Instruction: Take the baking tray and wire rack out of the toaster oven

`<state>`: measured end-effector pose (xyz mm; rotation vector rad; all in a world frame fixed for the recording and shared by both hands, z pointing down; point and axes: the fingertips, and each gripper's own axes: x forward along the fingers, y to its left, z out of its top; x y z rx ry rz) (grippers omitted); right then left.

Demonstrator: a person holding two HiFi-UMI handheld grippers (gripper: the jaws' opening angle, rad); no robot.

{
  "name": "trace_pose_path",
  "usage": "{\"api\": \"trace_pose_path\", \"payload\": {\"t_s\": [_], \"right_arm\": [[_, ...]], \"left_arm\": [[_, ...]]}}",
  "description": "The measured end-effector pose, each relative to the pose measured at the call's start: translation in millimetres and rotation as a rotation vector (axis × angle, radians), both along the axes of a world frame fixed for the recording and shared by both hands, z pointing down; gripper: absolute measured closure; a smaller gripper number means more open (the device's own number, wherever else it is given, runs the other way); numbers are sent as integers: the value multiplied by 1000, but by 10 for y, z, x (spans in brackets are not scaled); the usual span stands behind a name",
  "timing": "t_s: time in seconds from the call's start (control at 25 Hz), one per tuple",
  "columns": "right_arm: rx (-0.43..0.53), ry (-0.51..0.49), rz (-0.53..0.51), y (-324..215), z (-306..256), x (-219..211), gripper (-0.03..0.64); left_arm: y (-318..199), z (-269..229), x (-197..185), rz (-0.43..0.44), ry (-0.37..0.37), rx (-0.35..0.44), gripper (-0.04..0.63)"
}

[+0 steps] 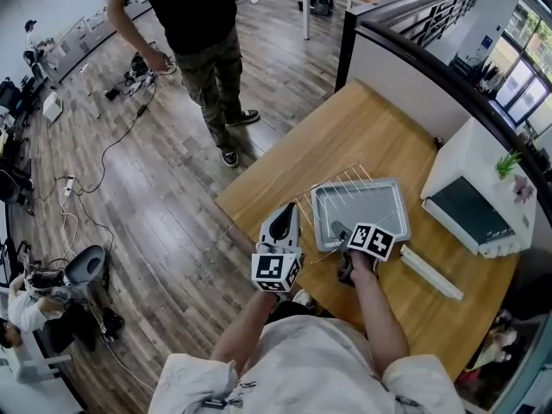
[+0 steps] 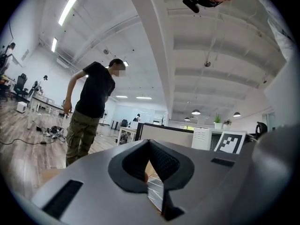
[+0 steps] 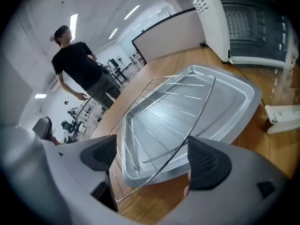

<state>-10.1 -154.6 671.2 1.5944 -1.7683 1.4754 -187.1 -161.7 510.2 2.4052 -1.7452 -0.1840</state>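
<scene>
The silver baking tray (image 1: 360, 214) lies on the wooden table (image 1: 362, 128), left of the white toaster oven (image 1: 473, 198). The wire rack (image 1: 341, 184) rests tilted across it, its left side hanging off towards the table. In the right gripper view the rack (image 3: 162, 146) crosses the tray (image 3: 229, 102) just ahead of the jaws. My right gripper (image 1: 339, 234) (image 3: 150, 156) is open at the tray's near edge, angled down, with its pads apart from both. My left gripper (image 1: 289, 212) (image 2: 149, 144) is shut and empty, held level to the left of the tray.
A long white bar (image 1: 431, 272) lies on the table between the tray and the oven. A small plant (image 1: 507, 164) stands on the oven's top. A person (image 1: 203, 41) stands on the floor beyond the table's far left edge. A partition (image 1: 405, 67) borders the far side.
</scene>
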Motion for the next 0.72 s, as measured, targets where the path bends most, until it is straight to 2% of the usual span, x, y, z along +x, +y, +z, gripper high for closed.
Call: {"api": "trace_pose_path", "payload": {"t_s": [0.2,0.48,0.72], "right_arm": [[25,80,-56,87,-26,164,160],[89,37,-8,190,-183,388,160],[261,44,-70,156,-584,434,160]], "left_arm": [[-35,-30,85,25,2,8,581],[-65,-76,210,65,-11,10,581],[-126,-119,341,96,-33,-20,581]]}}
